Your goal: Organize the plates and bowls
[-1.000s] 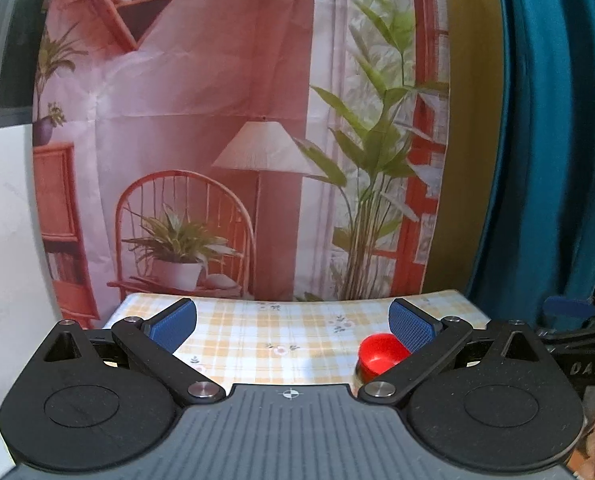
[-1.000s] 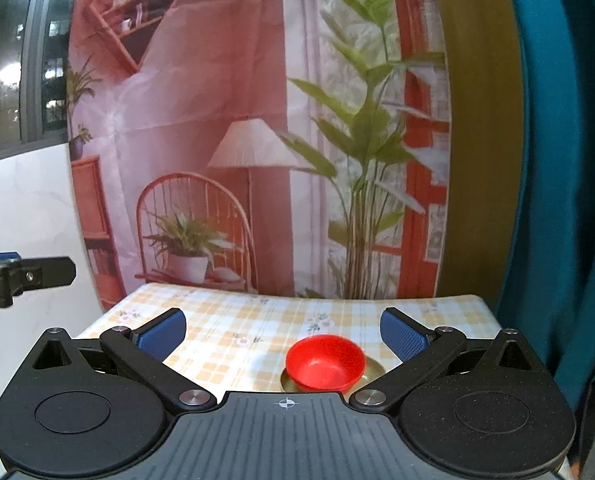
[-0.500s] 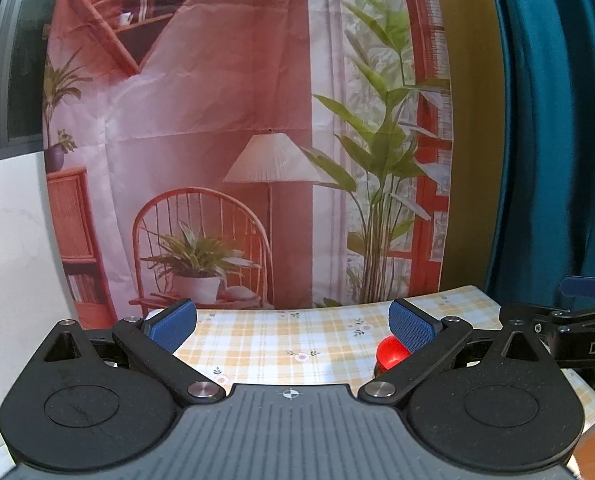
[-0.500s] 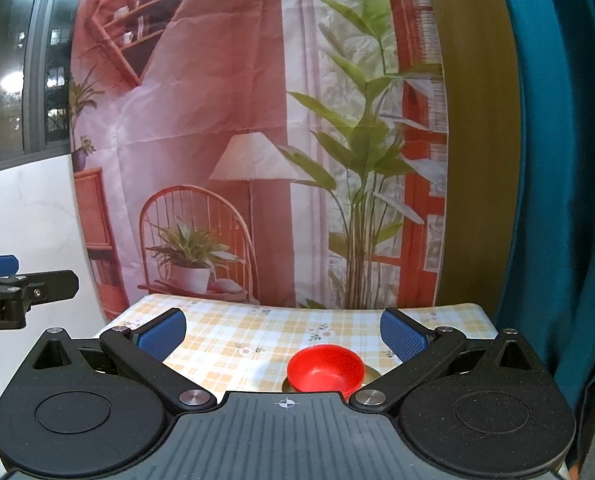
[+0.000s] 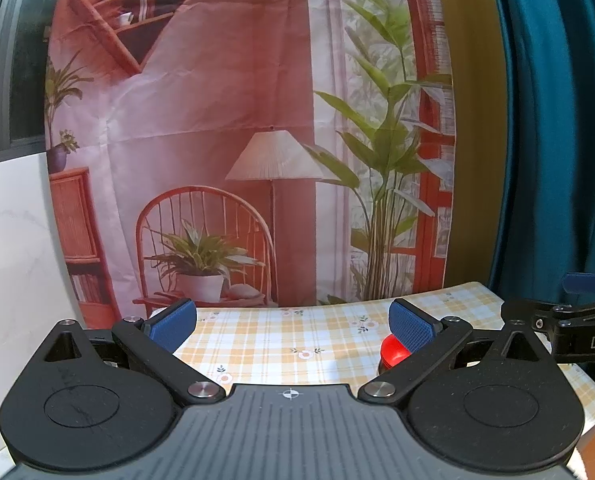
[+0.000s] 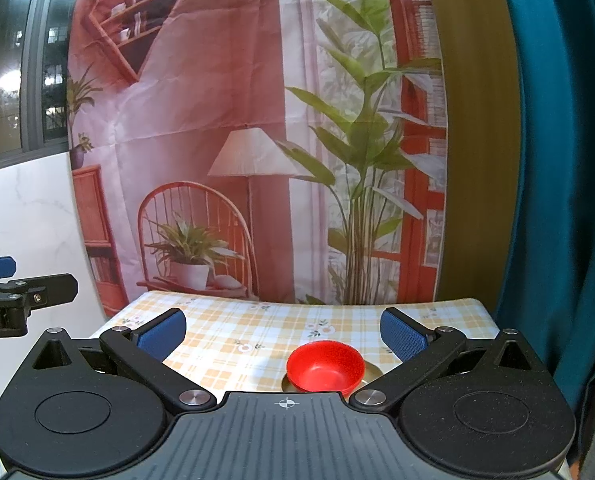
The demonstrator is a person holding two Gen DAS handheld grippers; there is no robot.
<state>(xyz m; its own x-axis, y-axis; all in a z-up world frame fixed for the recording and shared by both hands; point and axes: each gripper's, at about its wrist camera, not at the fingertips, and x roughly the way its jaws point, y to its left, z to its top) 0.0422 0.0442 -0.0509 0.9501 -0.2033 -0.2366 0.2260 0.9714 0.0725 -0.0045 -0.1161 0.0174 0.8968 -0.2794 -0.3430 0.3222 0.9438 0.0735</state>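
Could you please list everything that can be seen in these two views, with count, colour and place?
bowl: one, red, on the plate, on the near right part of the table
plate: one, metallic grey-gold, under the bowl, mostly hidden
table: one, covered by a yellow-and-white checked cloth with small flowers
backdrop: one, pink-red printed room scene, hanging behind the table
curtain: one, teal, at the right
left tool: one, black with blue pads, open, empty
right tool: one, black with blue pads, open, empty, bowl ahead of it
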